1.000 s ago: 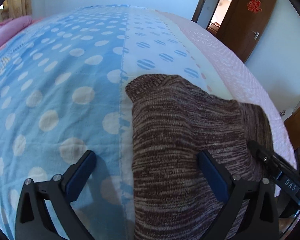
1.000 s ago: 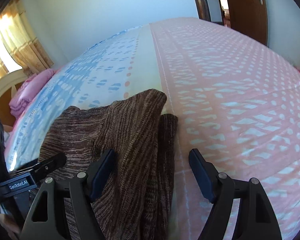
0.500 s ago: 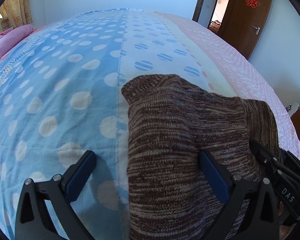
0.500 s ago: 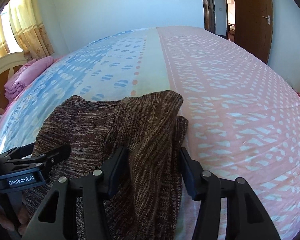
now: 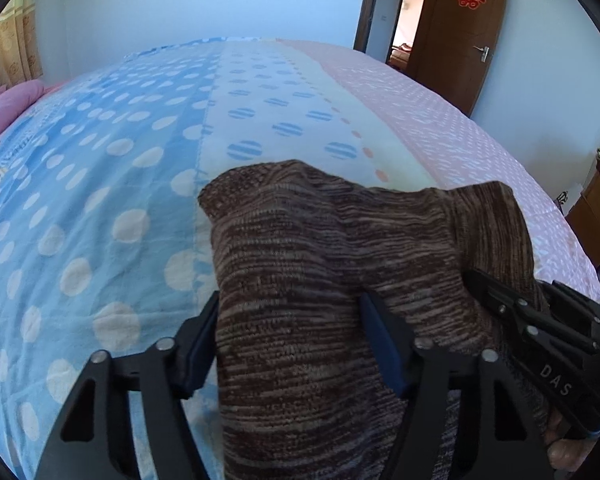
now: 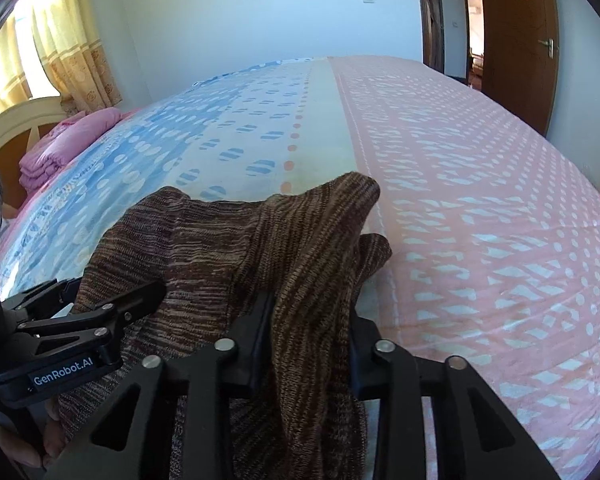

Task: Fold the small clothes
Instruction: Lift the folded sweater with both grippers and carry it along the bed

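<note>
The left gripper [image 5: 290, 332] has its fingers closed in on a brown marled knit garment [image 5: 340, 280], one blue pad pressed against each side of a thick fold of it. The right gripper [image 6: 306, 322] is likewise clamped on the knit, its jaws narrow with a bunched ridge of fabric [image 6: 312, 248] pinched between them. The garment rises in two humps, one at each gripper, and sags between them, over the near edge of the bed [image 6: 480, 208], above the seam where the cream band of the bedspread meets the pink band, with the blue polka-dot band [image 5: 80, 200] to its left
</note>
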Tool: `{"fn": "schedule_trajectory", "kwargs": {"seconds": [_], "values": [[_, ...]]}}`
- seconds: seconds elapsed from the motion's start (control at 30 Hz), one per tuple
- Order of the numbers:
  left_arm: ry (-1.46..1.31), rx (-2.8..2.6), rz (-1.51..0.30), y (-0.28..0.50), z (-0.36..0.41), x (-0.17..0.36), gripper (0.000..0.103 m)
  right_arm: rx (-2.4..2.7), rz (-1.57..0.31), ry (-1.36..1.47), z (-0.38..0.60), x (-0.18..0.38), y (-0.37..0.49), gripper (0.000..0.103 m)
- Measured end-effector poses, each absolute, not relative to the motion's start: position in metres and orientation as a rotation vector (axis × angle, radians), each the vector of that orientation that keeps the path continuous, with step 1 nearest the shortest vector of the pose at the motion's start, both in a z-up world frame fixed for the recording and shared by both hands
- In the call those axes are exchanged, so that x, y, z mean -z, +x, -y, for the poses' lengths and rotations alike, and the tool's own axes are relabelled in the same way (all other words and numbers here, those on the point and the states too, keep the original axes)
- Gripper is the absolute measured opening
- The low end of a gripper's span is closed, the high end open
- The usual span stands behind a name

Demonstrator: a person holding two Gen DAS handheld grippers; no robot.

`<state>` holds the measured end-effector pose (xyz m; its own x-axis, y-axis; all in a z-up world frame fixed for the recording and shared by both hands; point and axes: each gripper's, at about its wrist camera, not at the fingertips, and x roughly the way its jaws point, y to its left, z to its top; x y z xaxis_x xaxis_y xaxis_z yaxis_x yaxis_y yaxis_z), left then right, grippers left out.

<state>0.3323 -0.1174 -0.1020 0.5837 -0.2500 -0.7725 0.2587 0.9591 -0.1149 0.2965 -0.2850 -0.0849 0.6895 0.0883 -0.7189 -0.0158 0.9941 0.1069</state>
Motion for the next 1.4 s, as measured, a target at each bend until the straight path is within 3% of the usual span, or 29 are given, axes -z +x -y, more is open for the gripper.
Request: {"fn": "schedule_trajectory", "kwargs": {"seconds": [0.13,0.47,0.6,0.93,1.4], "values": [[0.057,0.289,-0.866,0.327,0.125,0.099,0.055,-0.033,-0.777,0.066,0.280,0.083,0.291,0.021],[-0.062,0.345,-0.841,0.317,0.104,0.086,0.030,0.062,-0.617,-0.040,0.250,0.045,0.241,0.018],[-0.161,0.388,-0.784,0.300,0.088,0.067,0.027,0.086,-0.526,-0.099,0.231,0.023,0.205,0.018],[-0.105,0.383,-0.584,0.224,0.081,0.014,0.027,0.125,-0.359,-0.124,0.201,-0.028,0.129,0.018],[-0.111,0.333,-0.544,0.172,0.054,-0.035,0.027,0.094,-0.264,-0.103,0.177,-0.070,0.092,0.018]]}}
